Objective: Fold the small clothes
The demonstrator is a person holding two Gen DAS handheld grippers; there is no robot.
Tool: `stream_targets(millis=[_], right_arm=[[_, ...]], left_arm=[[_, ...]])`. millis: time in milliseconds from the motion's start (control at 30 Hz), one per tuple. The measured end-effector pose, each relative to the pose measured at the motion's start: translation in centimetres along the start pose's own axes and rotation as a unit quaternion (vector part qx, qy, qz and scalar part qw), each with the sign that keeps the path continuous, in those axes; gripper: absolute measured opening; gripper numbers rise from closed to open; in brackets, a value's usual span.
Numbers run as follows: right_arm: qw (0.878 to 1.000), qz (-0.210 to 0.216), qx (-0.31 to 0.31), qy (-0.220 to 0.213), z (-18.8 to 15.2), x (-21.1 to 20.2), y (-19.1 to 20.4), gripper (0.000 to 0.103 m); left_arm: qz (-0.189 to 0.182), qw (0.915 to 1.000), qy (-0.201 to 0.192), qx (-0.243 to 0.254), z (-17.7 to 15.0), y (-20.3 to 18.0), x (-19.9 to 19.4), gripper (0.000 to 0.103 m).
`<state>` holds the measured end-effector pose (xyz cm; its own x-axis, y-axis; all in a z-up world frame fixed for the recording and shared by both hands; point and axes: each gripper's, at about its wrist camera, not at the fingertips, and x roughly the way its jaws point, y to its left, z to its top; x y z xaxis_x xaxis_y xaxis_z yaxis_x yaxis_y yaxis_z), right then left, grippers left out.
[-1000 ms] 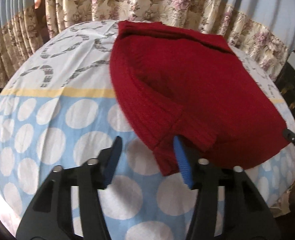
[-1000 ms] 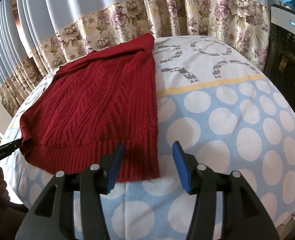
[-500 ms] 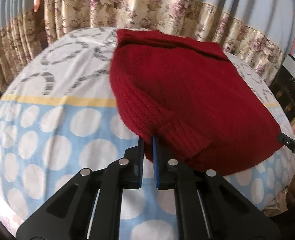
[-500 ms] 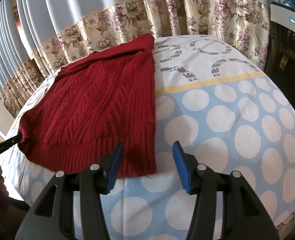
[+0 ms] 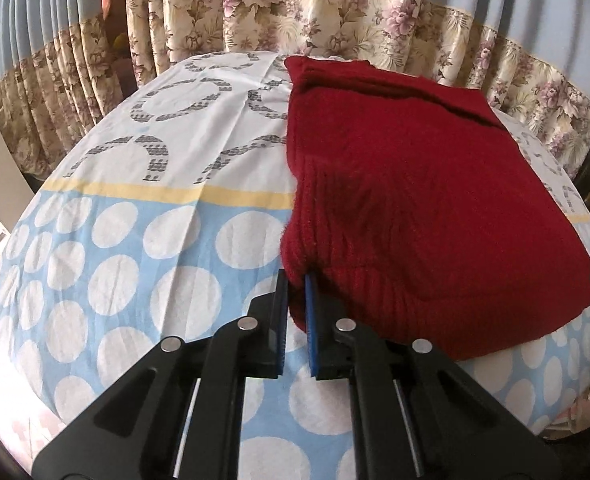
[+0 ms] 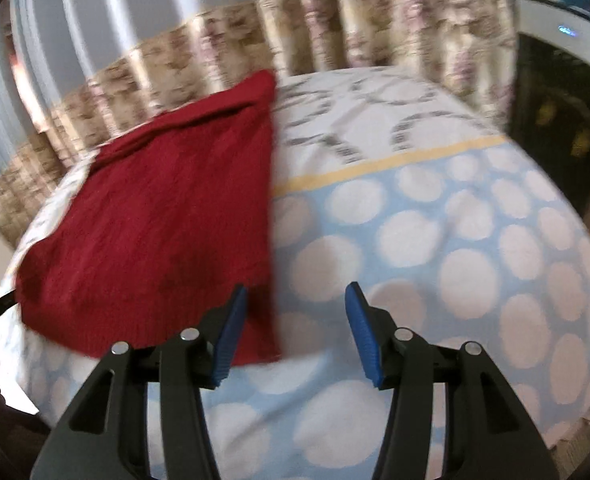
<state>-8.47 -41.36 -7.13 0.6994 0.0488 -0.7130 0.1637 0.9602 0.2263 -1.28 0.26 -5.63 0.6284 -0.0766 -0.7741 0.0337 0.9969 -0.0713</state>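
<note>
Red knit sweater (image 5: pixel 435 200), one item, lying flat on a bed sheet (image 5: pixel 135 248) printed with white dots on blue, a yellow stripe and grey rings on white; floral curtain (image 5: pixel 335 12) behind. Its far edge reaches the back of the bed, its ribbed hem faces the cameras. Left gripper (image 5: pixel 295 300): jaws drawn nearly together, pinching the near left hem corner of the sweater, cloth bunched between the blue pads and raised a little off the sheet. Right gripper (image 6: pixel 293 320): jaws at a middling spread, nothing between them, hovering over the sheet with its left pad just over the sweater's near right corner (this view is blurred, so contact cannot be told). Step in hand, as judged: securing both hem corners ahead of a fold; one corner is taken, the other is not yet. Next move calls for the right gripper to centre on the right hem corner and close on it, after which both corners could be lifted together and carried toward the far edge, keeping the hem level so the knit does not skew.
</note>
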Motion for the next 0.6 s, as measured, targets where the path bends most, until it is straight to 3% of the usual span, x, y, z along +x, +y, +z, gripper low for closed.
stream_targets(millis=[67,167,267,333,433,500,600], right_arm=[[0.999,0.02,-0.029,0.002,-0.1,0.1,1.7,0.051],[0.998,0.006,-0.056,0.007,-0.3,0.8,3.4,0.051],[1.0,0.005,-0.022,-0.009,-0.1,0.2,2.5,0.051],[1.0,0.009,-0.007,0.015,0.1,0.9,1.6,0.049],[0.999,0.013,-0.01,0.033,-0.4,1.6,1.5,0.041],[0.998,0.032,-0.019,0.045,-0.6,1.9,2.2,0.014],[0.998,0.037,-0.028,0.046,-0.8,1.9,3.0,0.01]], left_arm=[[-0.002,1.0,0.002,0.001,-0.1,-0.1,0.1,0.006],[-0.005,1.0,0.004,0.004,0.0,-0.1,0.2,0.006],[-0.006,0.9999,0.007,0.004,0.0,-0.1,0.3,0.006],[-0.007,0.9999,0.008,0.004,-0.1,-0.1,0.4,0.006],[-0.011,0.9998,0.012,0.006,-0.2,-0.2,0.7,0.006],[-0.014,0.9998,0.013,0.006,-0.2,-0.3,0.7,0.006],[-0.018,0.9997,0.013,0.008,-0.2,-0.4,0.7,0.006]])
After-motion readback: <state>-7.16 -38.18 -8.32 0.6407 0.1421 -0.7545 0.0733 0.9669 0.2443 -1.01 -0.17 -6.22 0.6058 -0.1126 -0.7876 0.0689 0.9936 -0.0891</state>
